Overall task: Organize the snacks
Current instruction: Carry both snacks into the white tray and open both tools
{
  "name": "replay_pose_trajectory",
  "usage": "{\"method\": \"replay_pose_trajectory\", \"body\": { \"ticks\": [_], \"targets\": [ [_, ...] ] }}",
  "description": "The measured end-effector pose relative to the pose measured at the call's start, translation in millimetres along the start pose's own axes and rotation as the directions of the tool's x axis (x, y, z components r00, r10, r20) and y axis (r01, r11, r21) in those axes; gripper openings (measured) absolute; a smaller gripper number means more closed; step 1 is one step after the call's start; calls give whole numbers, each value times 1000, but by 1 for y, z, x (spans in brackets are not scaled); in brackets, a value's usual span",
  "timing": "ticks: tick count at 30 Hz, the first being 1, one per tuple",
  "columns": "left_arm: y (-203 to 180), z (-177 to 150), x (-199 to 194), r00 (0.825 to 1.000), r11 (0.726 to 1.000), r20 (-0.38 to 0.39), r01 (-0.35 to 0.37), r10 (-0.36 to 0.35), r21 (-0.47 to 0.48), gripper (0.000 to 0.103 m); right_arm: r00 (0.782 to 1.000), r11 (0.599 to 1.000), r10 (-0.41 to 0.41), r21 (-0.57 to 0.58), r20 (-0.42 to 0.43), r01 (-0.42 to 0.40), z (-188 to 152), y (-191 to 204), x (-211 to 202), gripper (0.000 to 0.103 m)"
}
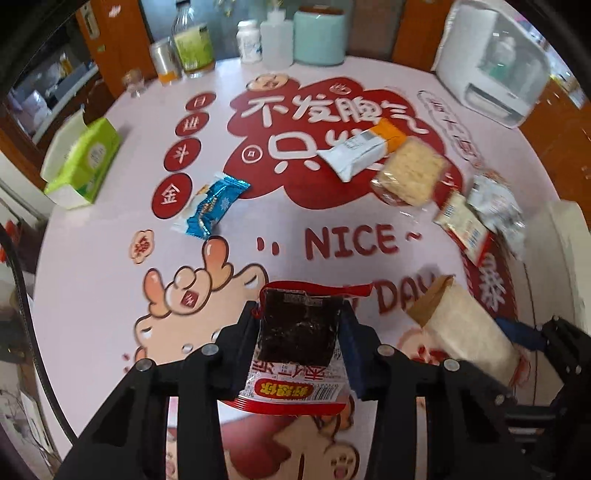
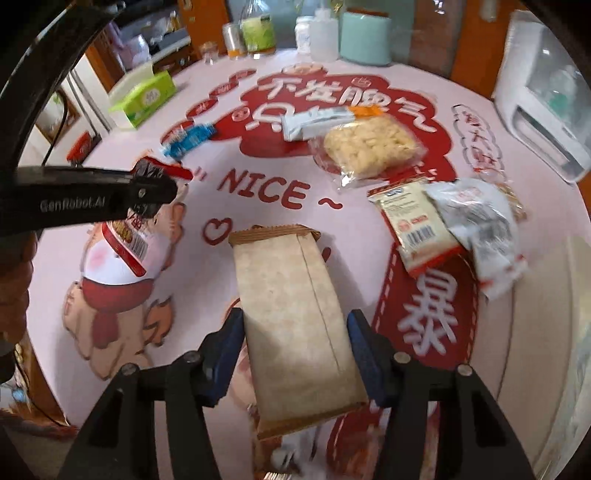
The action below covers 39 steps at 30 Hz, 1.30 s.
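Note:
My left gripper (image 1: 299, 325) is shut on a red snack packet with a dark window (image 1: 299, 332), held above the table; it also shows in the right wrist view (image 2: 129, 236). My right gripper (image 2: 295, 332) is shut on a tan paper-coloured snack packet (image 2: 295, 314), which also shows in the left wrist view (image 1: 465, 325). On the table lie a blue candy packet (image 1: 210, 206), a white and orange bar (image 1: 362, 147), a clear pack of pale crackers (image 1: 413, 173), a red and cream sachet (image 2: 417, 221) and a crumpled white packet (image 2: 480, 229).
The table wears a pink and red cartoon cloth (image 1: 110, 266). A green tissue box (image 1: 81, 158) stands at the left. Bottles (image 1: 192, 40), jars and a mint canister (image 1: 319, 33) line the back edge. A white appliance (image 1: 495, 62) sits at the back right.

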<state>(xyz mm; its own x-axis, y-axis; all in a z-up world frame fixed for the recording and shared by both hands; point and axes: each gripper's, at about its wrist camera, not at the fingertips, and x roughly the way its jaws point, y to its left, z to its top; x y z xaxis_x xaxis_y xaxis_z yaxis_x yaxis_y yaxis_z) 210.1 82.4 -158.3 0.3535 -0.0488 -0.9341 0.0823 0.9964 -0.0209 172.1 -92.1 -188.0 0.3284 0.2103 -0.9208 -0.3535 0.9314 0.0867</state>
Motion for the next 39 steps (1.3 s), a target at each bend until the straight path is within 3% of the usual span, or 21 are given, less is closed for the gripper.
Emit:
{"method": "replay_pose_trajectory", "body": {
  "ticks": [9, 16, 24, 30, 35, 39],
  "targets": [
    [-42, -32, -70, 996, 995, 88, 21, -30, 102, 41, 993, 997, 8, 74, 116, -17, -32, -3, -69, 57],
    [-108, -43, -108, 985, 980, 153, 44, -75, 194, 41, 983, 991, -9, 132, 184, -15, -59, -30, -123, 57],
    [-208, -43, -128, 971, 952, 179, 105, -161, 287, 41, 965, 969, -105, 244, 240, 44, -93, -111, -179, 57],
    [-294, -34, -129, 960, 924, 183, 133, -210, 359, 41, 953, 945, -201, 301, 226, 128, -113, -181, -200, 57],
    [-356, -24, -124, 956, 909, 179, 146, -231, 390, 41, 935, 911, -285, 362, 209, 197, -113, -241, -214, 57],
    [-393, -18, -112, 960, 898, 155, 152, -233, 412, 41, 928, 894, -306, 399, 214, 203, -107, -281, -219, 57]
  ]
}}
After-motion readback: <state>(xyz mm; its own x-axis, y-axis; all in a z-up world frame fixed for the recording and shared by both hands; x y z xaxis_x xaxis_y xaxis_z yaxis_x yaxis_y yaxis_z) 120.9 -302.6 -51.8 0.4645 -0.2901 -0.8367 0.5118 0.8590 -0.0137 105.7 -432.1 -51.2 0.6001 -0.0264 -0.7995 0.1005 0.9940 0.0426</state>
